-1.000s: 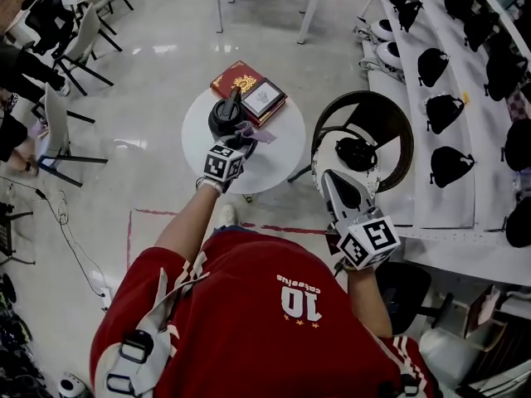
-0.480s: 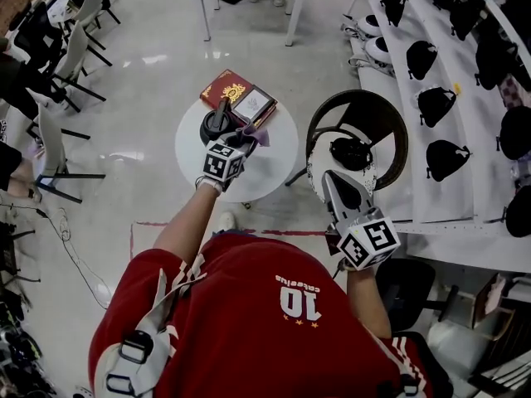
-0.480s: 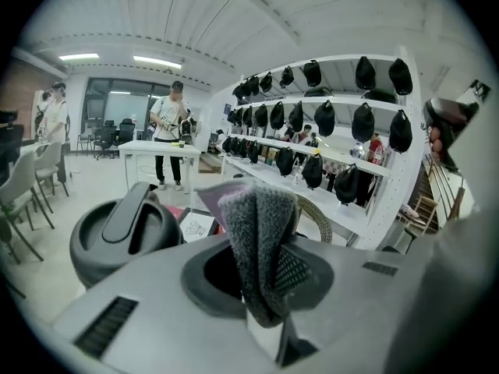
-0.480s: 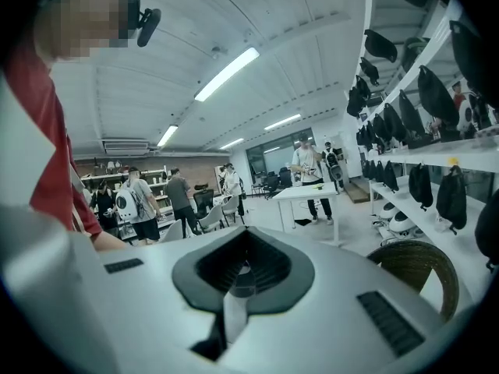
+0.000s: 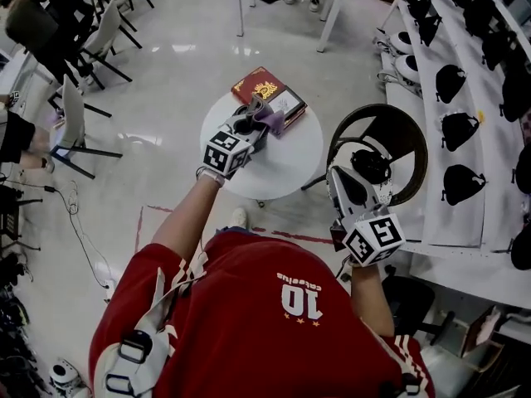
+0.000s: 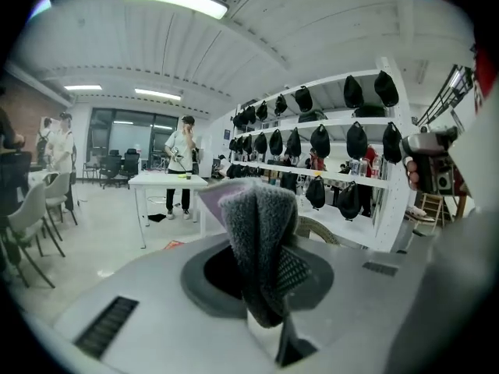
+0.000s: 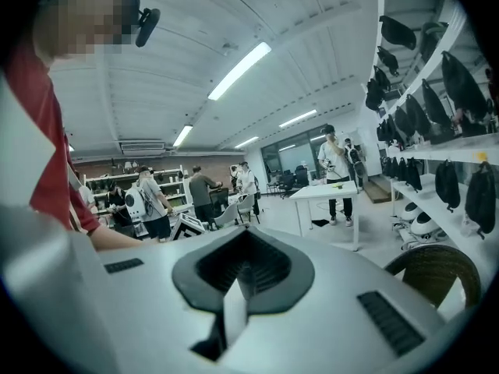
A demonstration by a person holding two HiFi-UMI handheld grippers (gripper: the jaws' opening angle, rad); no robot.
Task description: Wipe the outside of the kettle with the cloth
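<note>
My left gripper (image 5: 256, 116) is shut on a grey-and-purple cloth (image 5: 270, 121) over the round white table (image 5: 292, 160). In the left gripper view the cloth (image 6: 261, 240) stands folded between the jaws of the left gripper (image 6: 269, 306), pointing out into the room. A dark bit of the black kettle (image 5: 242, 127) shows by that gripper; most of it is hidden. My right gripper (image 5: 340, 177) is held off the table over a wicker chair, shut with nothing in it, as the right gripper (image 7: 232, 291) shows in its own view.
A red book (image 5: 258, 83) and a white-framed item (image 5: 288, 103) lie at the table's far edge. The wicker chair (image 5: 415, 139) holds a black object (image 5: 371, 166). Shelves with black bags (image 5: 452, 81) run along the right. Chairs and people are at the far left.
My left gripper has moved forward and right over the kettle with the cloth, hiding most of it. The right gripper has stayed by the chair.
</note>
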